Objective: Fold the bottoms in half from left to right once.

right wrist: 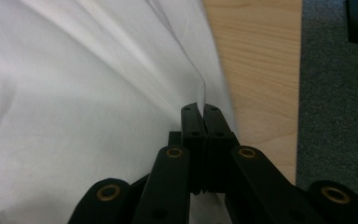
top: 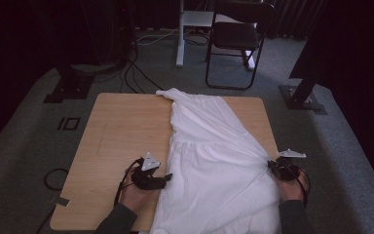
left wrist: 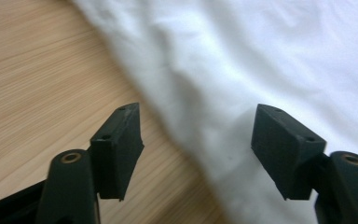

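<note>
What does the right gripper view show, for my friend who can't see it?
The right gripper has its two black jaws shut on a fold of white cloth. The cloth covers the left side; a strip of wooden table and grey carpet lie to the right.

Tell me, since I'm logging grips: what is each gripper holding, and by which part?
The right gripper pinches the white garment at its right edge. The left gripper is open over its left edge, holding nothing.
</note>
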The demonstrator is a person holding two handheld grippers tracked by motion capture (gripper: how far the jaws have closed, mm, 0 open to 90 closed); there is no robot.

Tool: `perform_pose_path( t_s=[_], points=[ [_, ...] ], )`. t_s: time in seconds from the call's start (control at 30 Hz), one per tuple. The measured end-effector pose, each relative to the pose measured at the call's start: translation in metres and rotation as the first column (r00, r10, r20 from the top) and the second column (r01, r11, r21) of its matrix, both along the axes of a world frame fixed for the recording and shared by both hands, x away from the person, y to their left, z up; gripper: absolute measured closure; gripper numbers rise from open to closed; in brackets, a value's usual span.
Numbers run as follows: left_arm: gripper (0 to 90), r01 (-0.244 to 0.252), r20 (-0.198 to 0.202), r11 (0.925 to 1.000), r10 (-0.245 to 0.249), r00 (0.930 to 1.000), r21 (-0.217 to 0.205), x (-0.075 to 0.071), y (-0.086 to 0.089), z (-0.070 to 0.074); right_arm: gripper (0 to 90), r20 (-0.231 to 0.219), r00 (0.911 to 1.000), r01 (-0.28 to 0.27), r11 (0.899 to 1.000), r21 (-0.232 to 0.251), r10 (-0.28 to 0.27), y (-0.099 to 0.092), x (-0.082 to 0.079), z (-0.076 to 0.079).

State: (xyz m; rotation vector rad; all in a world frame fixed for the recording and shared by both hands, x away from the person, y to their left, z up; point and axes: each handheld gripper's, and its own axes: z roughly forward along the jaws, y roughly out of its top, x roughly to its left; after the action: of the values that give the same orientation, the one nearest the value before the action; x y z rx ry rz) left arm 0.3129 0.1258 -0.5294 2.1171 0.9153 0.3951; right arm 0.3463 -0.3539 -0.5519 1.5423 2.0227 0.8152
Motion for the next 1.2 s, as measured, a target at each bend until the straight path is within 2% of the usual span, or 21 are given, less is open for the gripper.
perform_pose_path(
  t_s=[0.03,0.07,0.1,0.13,0.17,0.23,0.33,0.47,0.57,0.6,0.77,0.8,0.83,0.9,0.93,0.97,1.0,1.1,1.13,1.17,1.2],
  points=[
    [32.5,0.000,0.000,1.0000,0.000,1.0000,0.000,0.000,0.000,0.000,88.5,0.000,1.0000,0.000,1.000,0.000,0.000,0.000,0.000,0.000],
    [32.4,-0.010,-0.009,0.9985,0.010,0.9999,0.054,0.003,-0.013,-0.006,87.7,-0.008,1.0000,-0.006,1.000,-0.007,0.006,0.001,0.000,-0.003],
    [32.7,-0.010,-0.009,0.9985,0.010,0.9999,0.054,0.003,-0.013,-0.006,87.7,-0.008,1.0000,-0.006,1.000,-0.007,0.006,0.001,0.000,-0.003],
    [34.4,-0.032,-0.032,0.9918,0.036,0.9989,0.124,0.009,-0.021,-0.015,85.5,-0.006,1.0000,0.000,1.000,0.001,0.000,0.000,0.000,-0.004],
    [36.1,-0.035,-0.043,0.9901,0.041,0.9982,0.136,0.011,-0.022,-0.018,85.0,-0.007,1.0000,0.003,1.000,0.005,-0.003,0.000,0.000,-0.004],
    [49.7,-0.011,-0.068,0.9947,0.018,0.9975,0.102,0.013,-0.019,-0.020,84.7,-0.009,1.0000,0.003,1.000,0.014,-0.003,-0.001,0.000,-0.004],
    [82.4,-0.024,-0.048,0.9906,0.031,0.9984,0.135,0.014,-0.017,-0.018,85.8,-0.013,0.9999,0.004,1.000,0.023,-0.004,-0.001,0.000,-0.004],
    [85.4,-0.081,-0.022,0.9788,0.087,0.9960,0.188,0.018,-0.004,-0.015,87.7,-0.014,0.9999,-0.008,1.000,0.028,0.008,0.006,0.001,-0.004],
    [85.6,-0.124,-0.014,0.9732,0.130,0.9915,0.193,0.022,0.006,-0.015,88.0,-0.018,0.9997,-0.018,0.999,0.034,0.018,0.012,0.003,-0.004],
    [85.6,-0.195,-0.001,0.9611,0.199,0.9800,0.196,0.029,0.020,-0.015,88.2,-0.020,0.9995,-0.025,0.999,0.042,0.026,0.015,0.004,-0.003],
    [85.6,-0.324,0.006,0.9262,0.329,0.9444,0.193,0.053,0.050,-0.013,88.7,-0.027,0.9922,-0.122,0.992,0.017,0.122,0.058,0.026,-0.001],
    [85.7,-0.324,0.006,0.9262,0.329,0.9444,0.193,0.053,0.050,-0.013,88.8,-0.026,0.9910,-0.132,0.991,0.006,0.132,0.065,0.032,0.000],
    [85.7,-0.362,0.011,0.9096,0.368,0.9299,0.204,0.063,0.058,-0.012,88.8,-0.026,0.9898,-0.140,0.990,-0.007,0.140,0.072,0.037,0.000],
    [85.7,-0.395,0.021,0.8924,0.401,0.9160,0.218,0.075,0.063,-0.012,88.8,-0.027,0.9872,-0.158,0.987,-0.012,0.157,0.083,0.050,0.001],
    [85.7,-0.395,0.021,0.8924,0.401,0.9160,0.218,0.075,0.063,-0.012,88.8,-0.027,0.9872,-0.158,0.987,-0.012,0.157,0.083,0.050,0.001],
    [85.6,-0.409,0.017,0.8880,0.415,0.9097,0.210,0.085,0.067,-0.011,88.9,-0.025,0.9877,-0.155,0.988,-0.020,0.154,0.089,0.064,0.002],
    [85.4,-0.406,0.010,0.8923,0.412,0.9112,0.198,0.089,0.068,-0.011,88.9,-0.026,0.9894,-0.144,0.989,-0.029,0.143,0.090,0.071,0.002],
    [77.2,-0.373,0.013,0.9092,0.377,0.9260,0.185,0.091,0.065,-0.010,88.1,-0.030,0.9956,-0.089,0.996,-0.029,0.088,0.088,0.087,0.003],
    [70.4,-0.373,0.013,0.9092,0.377,0.9260,0.185,0.091,0.065,-0.010,84.7,-0.040,0.9960,-0.081,0.996,-0.030,0.080,0.087,0.090,0.004],
    [65.0,-0.365,0.009,0.9160,0.369,0.9293,0.166,0.087,0.067,-0.007,76.8,-0.041,0.9962,-0.078,0.996,-0.035,0.076,0.086,0.090,0.006],
    [62.8,-0.365,0.009,0.9160,0.369,0.9293,0.166,0.087,0.067,-0.007,76.8,-0.041,0.9962,-0.078,0.996,-0.035,0.076,0.086,0.090,0.006]
  ],
)
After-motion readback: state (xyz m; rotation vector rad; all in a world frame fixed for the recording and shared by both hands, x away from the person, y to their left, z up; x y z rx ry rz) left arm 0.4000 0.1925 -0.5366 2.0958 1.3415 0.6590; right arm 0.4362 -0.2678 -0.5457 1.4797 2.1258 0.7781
